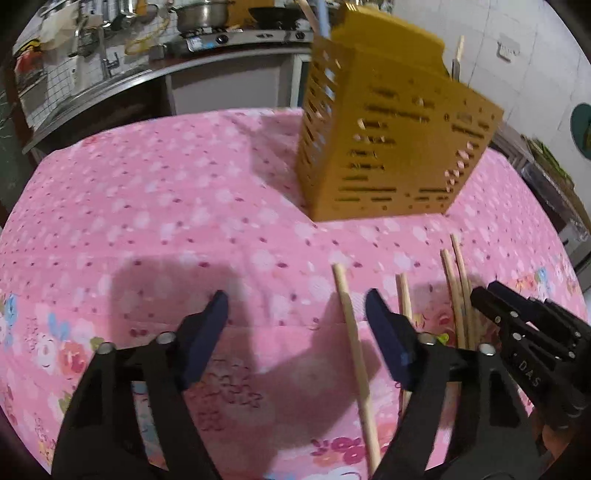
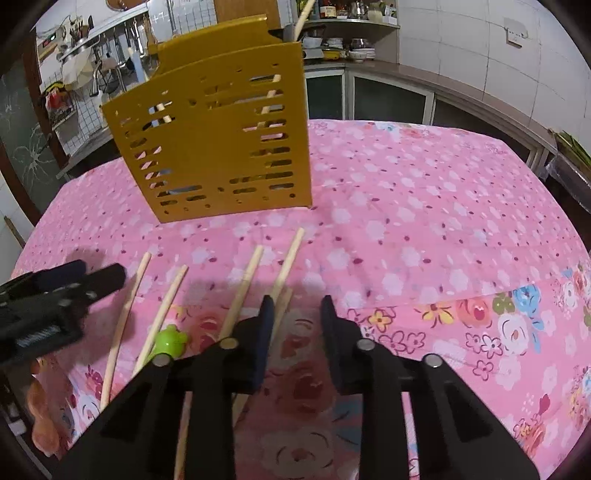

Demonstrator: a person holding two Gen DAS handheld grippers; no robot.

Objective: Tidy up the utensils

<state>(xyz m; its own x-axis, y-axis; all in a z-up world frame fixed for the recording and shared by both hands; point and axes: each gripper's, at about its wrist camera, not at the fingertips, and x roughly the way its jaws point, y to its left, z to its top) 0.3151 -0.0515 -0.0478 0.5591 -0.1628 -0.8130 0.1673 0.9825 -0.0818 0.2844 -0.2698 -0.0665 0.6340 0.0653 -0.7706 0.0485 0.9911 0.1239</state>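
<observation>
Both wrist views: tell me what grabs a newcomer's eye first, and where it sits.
The tall mustard-yellow slotted plastic utensil holder stands upright at the far side of the pink floral tablecloth, with sticks visible through its slots. In front of it, pale wooden chopsticks lie loose on the cloth in a rough row. The left gripper and right gripper hang above them, fingers apart.

Chopsticks' (image 2: 236, 306) near ends hidden behind right tongs (image 2: 297, 306)

Home kitchen, steel pot (image 1: 201, 14) on gas stove (image 1: 243, 37), hanging utensils (image 2: 110, 70), tiled walls (image 2: 461, 44)
</observation>
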